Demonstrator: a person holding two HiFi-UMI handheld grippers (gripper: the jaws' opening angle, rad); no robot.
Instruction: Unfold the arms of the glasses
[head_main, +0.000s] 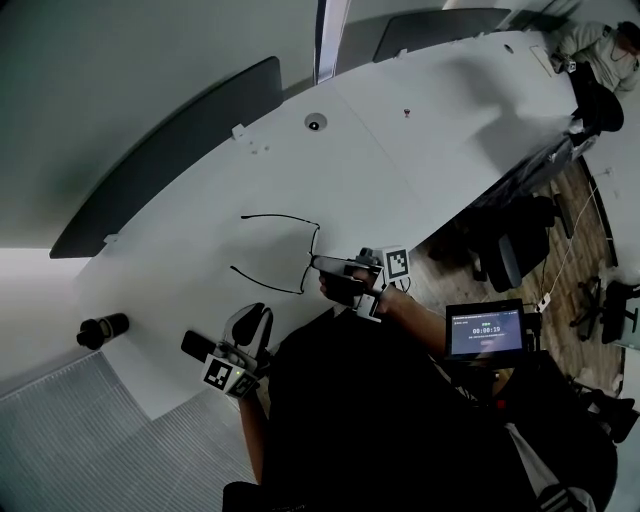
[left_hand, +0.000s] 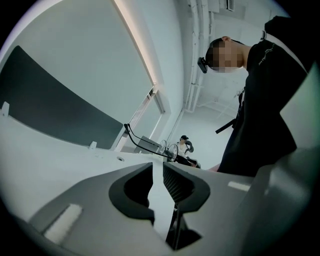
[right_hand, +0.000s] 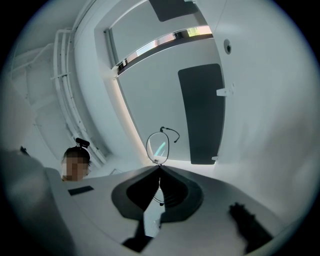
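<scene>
Right tool (right_hand: 160, 170) is clamped on glasses (right_hand: 158, 146); left tool (left_hand: 158, 176) stands slightly apart, empty. Thin frame may twist out.

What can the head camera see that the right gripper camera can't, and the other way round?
Only the head view shows the left tongs, a small timer screen, a black cylinder, and both arms of the glasses spread open. Only the right gripper view shows the person's head and its head camera. Both show the glasses, the right tongs shut on their front frame, and the white table.
</scene>
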